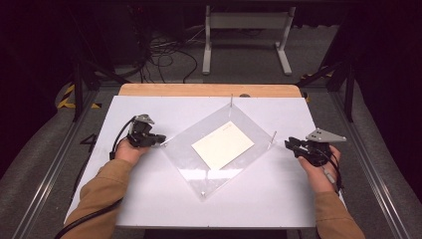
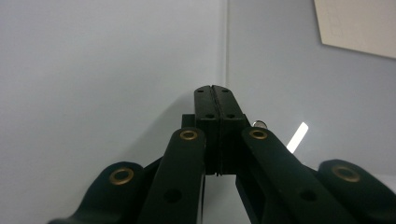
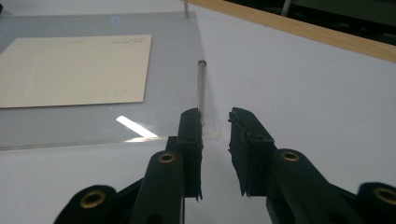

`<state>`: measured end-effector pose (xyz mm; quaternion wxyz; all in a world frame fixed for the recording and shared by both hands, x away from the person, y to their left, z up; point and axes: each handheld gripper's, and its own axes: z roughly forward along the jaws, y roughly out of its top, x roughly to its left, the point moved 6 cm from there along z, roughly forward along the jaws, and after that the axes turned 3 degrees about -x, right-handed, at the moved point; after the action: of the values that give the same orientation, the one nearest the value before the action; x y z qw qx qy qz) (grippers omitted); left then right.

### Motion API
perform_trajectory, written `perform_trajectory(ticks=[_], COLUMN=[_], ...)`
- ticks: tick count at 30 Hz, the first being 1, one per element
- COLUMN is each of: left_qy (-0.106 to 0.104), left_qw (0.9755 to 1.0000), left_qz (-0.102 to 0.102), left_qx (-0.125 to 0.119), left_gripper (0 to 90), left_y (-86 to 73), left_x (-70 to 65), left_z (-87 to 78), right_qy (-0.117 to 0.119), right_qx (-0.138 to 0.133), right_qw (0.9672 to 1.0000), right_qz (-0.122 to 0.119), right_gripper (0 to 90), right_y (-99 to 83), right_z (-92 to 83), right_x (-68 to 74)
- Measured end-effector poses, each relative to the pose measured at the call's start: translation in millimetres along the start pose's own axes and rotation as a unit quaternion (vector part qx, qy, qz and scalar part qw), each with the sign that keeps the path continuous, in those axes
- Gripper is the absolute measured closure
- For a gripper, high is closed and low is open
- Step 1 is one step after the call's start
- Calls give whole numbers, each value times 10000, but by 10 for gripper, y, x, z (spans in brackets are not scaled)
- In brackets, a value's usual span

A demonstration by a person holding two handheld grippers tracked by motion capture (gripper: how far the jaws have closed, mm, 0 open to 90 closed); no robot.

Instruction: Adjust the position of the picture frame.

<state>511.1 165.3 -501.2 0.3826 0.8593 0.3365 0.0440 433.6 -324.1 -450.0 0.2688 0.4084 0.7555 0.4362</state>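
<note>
Holding the left gripper (image 1: 160,139) at the left corner of the clear plate (image 1: 189,149), I see its fingers (image 2: 208,105) pressed flat together with nothing visibly between them, a small post (image 2: 259,124) just beside them. The plate lies diamond-wise mid-worktop (image 1: 149,199) with a cream card (image 1: 222,144) lying flat at its middle. On the right, my right gripper (image 1: 288,144) stands part open and empty, aimed at the right corner pin (image 3: 201,88). I'd centre that pin in the gap first, then close gently, keeping the plate from skidding.
</note>
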Motion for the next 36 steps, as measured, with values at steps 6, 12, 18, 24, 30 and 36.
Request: perform_trajectory(ticks=[6, 12, 18, 24, 30, 36], left_qy=[-417, -711, -1098, -1271, -1161, -928], left_qw=[9973, 9926, 9861, 9769, 9838, 9898], left_qz=[472, 779, 1032, 1484, 1215, 1076], left_qx=[369, 598, 699, 866, 623, 74], left_gripper=[898, 898, 898, 898, 864, 822], left_y=[-23, -47, -76, -94, -89, -18], left_x=[-316, -628, -943, -1239, -1184, -1129], left_z=[24, 66, 124, 154, 169, 39], right_qy=[-100, -113, -50, -116, -538, -592], right_qx=[-13, -2, -25, -155, 137, 342], right_qw=[9997, 9995, 9989, 9965, 9957, 9958], right_qz=[219, 302, 461, 813, 745, 601], right_gripper=[759, 757, 726, 643, 605, 762], right_y=[-68, -86, -67, 11, 66, 60], right_z=[-104, -120, -72, 72, 350, 578], right_x=[-112, -153, -157, -230, -395, -419])
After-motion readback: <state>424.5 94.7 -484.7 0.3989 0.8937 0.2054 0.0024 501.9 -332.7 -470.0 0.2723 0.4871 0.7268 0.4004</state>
